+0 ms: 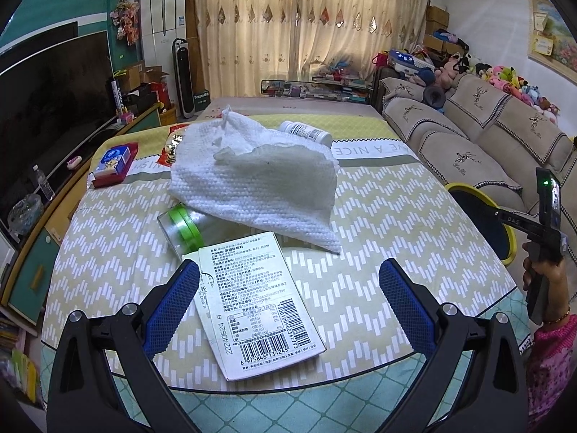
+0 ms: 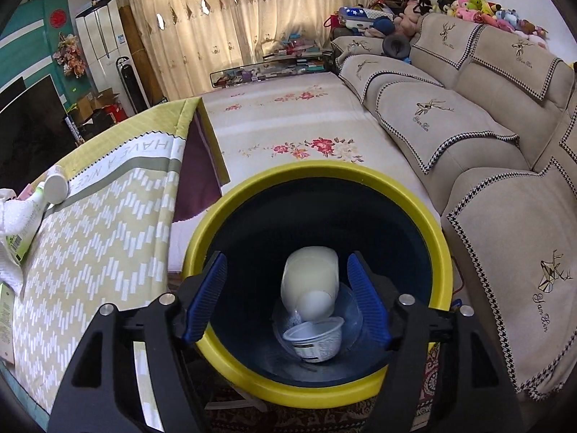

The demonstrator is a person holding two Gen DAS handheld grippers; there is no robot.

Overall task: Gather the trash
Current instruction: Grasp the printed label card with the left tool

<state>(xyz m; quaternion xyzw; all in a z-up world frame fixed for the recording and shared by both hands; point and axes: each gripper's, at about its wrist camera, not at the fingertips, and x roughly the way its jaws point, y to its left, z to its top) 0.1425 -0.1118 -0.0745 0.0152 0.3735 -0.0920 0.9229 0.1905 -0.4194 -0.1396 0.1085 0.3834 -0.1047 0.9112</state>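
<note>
Two grippers work a cluttered table (image 1: 378, 216). The left gripper (image 1: 288, 288), fingers spread wide and holding nothing, hovers over a flat drink carton (image 1: 259, 306) at the near edge. Behind the carton lie a green-lidded jar (image 1: 180, 223), a white cloth (image 1: 252, 180) and a white bottle (image 1: 306, 131). The right gripper (image 2: 288, 288), fingers apart and empty, hangs over a yellow-rimmed bin (image 2: 445, 252) holding a pale bottle (image 2: 310, 278) and a small cup (image 2: 315, 341). The carton lies flat, so the fingers could likely slide over it or nudge it off the edge.
</note>
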